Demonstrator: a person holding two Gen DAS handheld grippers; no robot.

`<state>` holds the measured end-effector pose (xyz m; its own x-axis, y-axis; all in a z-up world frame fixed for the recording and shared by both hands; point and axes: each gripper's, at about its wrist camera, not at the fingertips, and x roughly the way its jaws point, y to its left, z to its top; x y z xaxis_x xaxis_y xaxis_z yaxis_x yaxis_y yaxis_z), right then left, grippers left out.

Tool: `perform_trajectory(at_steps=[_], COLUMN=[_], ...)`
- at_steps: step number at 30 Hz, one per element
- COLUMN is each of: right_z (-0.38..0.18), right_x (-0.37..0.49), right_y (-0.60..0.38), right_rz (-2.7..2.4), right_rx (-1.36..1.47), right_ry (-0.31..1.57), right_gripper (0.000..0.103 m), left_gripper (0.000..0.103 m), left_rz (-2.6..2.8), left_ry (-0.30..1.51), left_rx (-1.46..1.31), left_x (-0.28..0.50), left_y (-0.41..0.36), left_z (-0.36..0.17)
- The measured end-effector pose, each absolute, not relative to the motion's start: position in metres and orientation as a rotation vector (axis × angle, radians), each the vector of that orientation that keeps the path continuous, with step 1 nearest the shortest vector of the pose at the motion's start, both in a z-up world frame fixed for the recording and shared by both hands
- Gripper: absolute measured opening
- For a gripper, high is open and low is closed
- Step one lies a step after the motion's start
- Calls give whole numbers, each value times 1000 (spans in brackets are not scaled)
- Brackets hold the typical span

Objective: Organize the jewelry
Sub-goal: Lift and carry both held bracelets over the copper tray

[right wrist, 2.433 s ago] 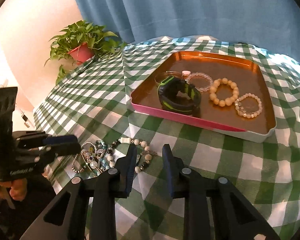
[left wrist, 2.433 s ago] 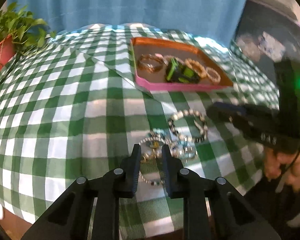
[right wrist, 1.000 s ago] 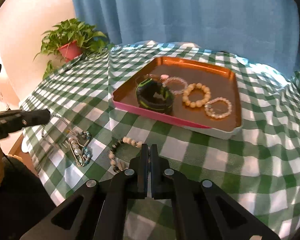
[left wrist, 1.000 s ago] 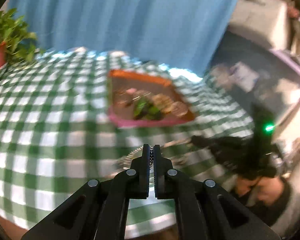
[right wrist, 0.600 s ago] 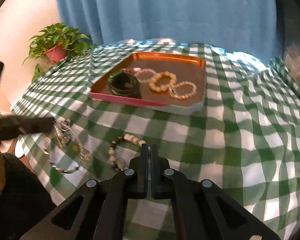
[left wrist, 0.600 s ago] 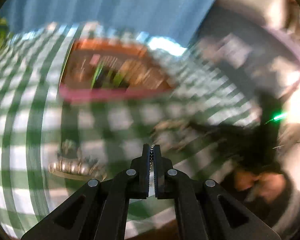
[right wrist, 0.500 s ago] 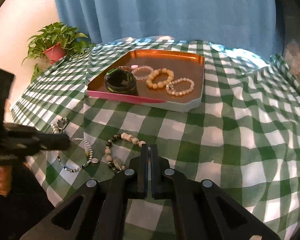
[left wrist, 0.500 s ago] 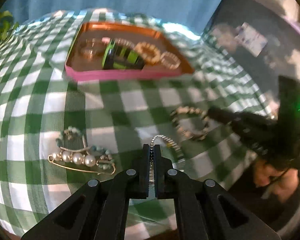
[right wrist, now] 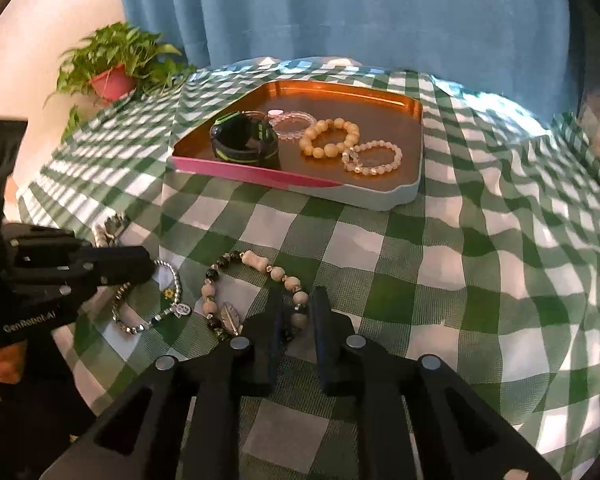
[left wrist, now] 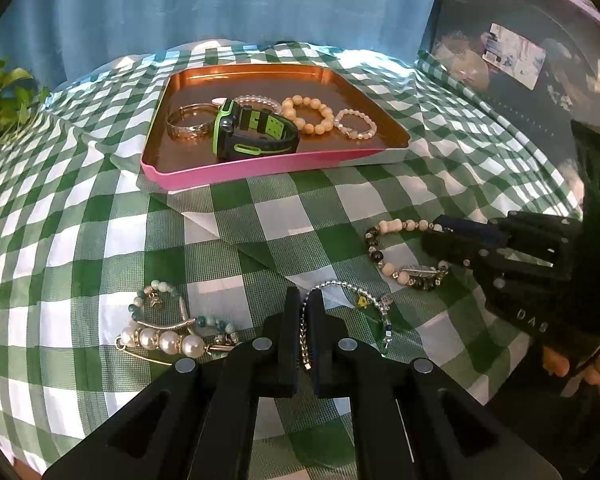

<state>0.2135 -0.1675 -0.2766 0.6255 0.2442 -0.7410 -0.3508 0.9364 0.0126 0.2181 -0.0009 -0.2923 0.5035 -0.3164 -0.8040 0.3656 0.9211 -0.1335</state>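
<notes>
We saw the left gripper [left wrist: 304, 300] with fingers pinched on the silver chain bracelet [left wrist: 352, 292], which trailed on the checked bench [left wrist: 280, 216]. The right gripper [right wrist: 296, 300] stood narrowly parted, straddling the mixed-bead bracelet [right wrist: 256, 264] without clamping it. The tray [left wrist: 260, 162] already held a watch [left wrist: 252, 132] and bead bracelets.

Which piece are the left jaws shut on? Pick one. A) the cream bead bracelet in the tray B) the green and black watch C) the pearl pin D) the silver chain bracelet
D: the left gripper pinches the silver chain bracelet on the checked cloth.
</notes>
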Motion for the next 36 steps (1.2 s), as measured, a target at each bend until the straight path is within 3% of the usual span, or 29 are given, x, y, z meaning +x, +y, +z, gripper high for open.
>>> perform_trajectory(at_steps=[5, 20, 36], right_z=[-276, -185, -106], right_x=[212, 188, 198], right_y=[-161, -173, -163], right_rz=[319, 267, 297], right_rx=[-193, -18, -20], right_ry=[819, 665, 517], right_gripper=[6, 6, 6], left_gripper=[2, 2, 2], left_rz=[-425, -408, -457], left_ry=[1004, 714, 617], left_rx=[-4, -5, -210], left_x=[221, 208, 257], left_y=[-3, -9, 42], left_z=[-284, -154, -121])
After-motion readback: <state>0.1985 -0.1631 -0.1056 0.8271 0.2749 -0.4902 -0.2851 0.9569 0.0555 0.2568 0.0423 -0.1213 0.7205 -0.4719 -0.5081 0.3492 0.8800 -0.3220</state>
